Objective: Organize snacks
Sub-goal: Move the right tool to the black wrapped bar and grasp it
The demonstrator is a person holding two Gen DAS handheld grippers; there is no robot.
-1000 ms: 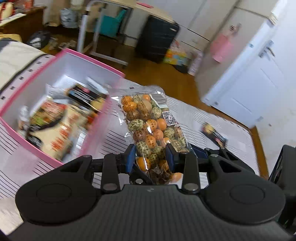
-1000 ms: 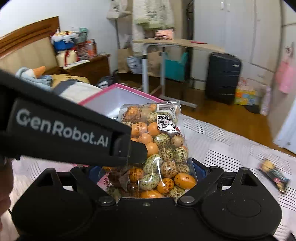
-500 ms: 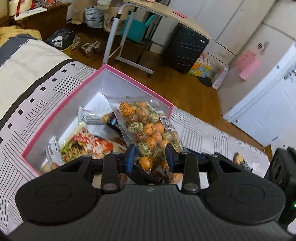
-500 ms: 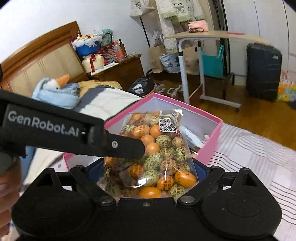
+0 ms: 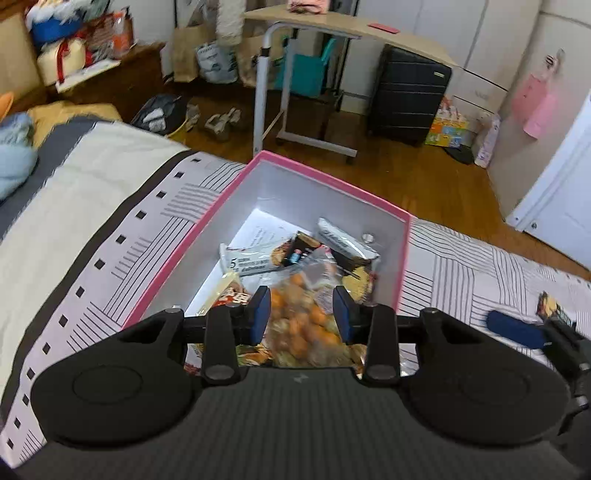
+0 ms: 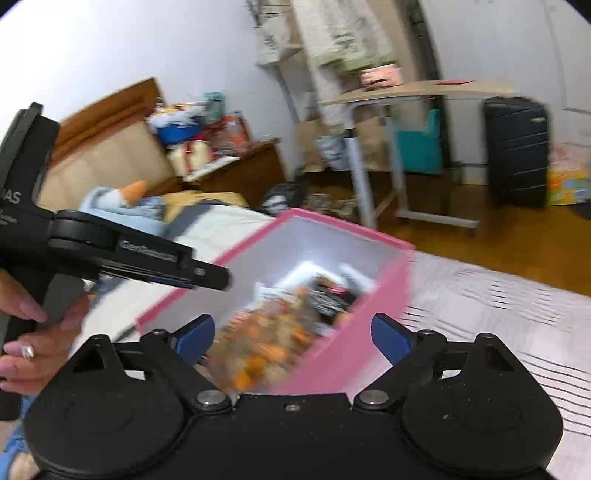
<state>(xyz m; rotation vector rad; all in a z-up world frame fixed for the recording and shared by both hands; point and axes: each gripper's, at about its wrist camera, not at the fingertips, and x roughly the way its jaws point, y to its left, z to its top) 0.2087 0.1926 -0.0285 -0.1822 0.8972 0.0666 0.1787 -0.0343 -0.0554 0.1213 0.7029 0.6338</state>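
In the left wrist view, the left gripper [image 5: 301,308] is held over the pink box [image 5: 328,184] on the bed [image 5: 92,206], so the bag of candies [image 5: 301,325] lands among the snacks inside. Its jaws are opening, the blurred bag between them; contact cannot be told.

In the right wrist view, the right gripper [image 6: 291,334] is seen spread wide and closing, gripping nothing, with the bag lying inside the box.

Black suitcase [image 5: 408,99] nr rolling table [image 5: 332,27]; shoes [image 5: 221,120] on wood floor [image 5: 424,177]; striped bed [image 5: 92,221].
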